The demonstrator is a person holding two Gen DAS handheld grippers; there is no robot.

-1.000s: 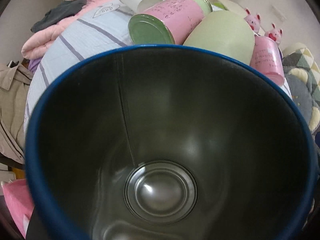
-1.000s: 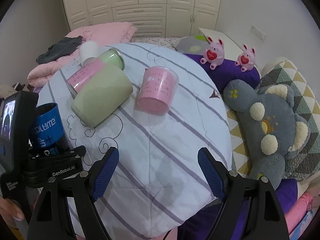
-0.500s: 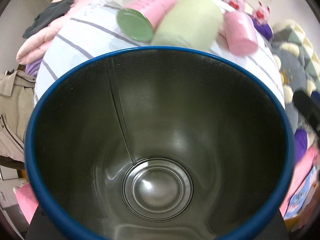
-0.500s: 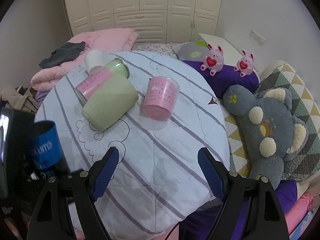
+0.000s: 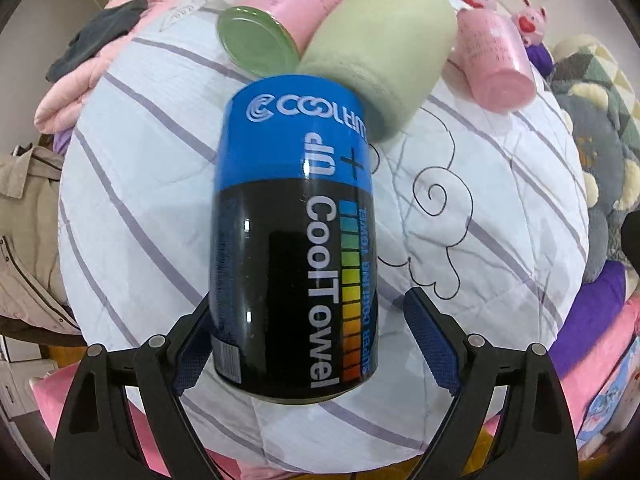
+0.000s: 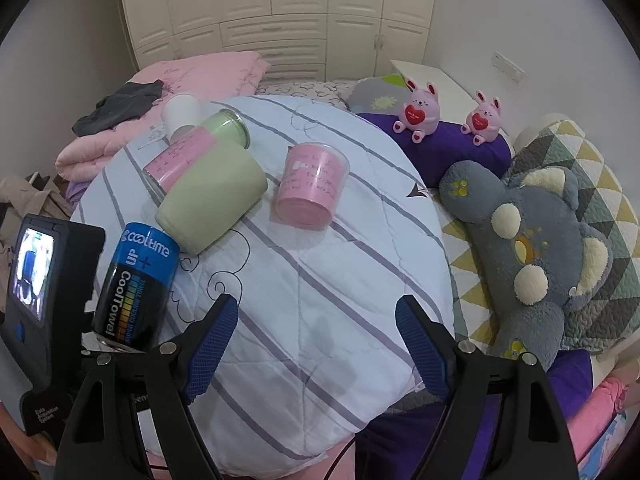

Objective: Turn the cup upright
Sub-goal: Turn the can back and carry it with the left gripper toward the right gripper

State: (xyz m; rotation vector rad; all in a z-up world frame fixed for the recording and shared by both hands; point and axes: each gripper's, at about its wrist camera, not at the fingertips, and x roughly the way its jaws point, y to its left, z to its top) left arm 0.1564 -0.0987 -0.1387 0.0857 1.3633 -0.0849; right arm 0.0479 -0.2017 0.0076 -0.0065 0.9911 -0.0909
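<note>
A blue and black cup [image 5: 294, 236] printed "CoolTowel" stands on the round striped quilt-covered table [image 5: 500, 216], blue end up. My left gripper [image 5: 316, 340] is open around its base: the left pad touches or nearly touches it, the right pad stands clear. The cup also shows in the right wrist view [image 6: 134, 286] at the table's left edge, beside the left gripper's screen unit [image 6: 36, 300]. My right gripper [image 6: 316, 344] is open and empty above the table's front.
A pale green cup [image 6: 210, 198], a pink and green cup [image 6: 192, 150], a white cup [image 6: 180, 114] and a pink cup [image 6: 312, 186] lie on their sides on the table. A grey plush toy [image 6: 528, 256] and two pink bunnies [image 6: 416, 110] sit on the right.
The blue cup's open mouth filled the left wrist view before. Now I see its side from outside, standing on the table, and the left jaws are open around it. The right gripper barely moved.
</note>
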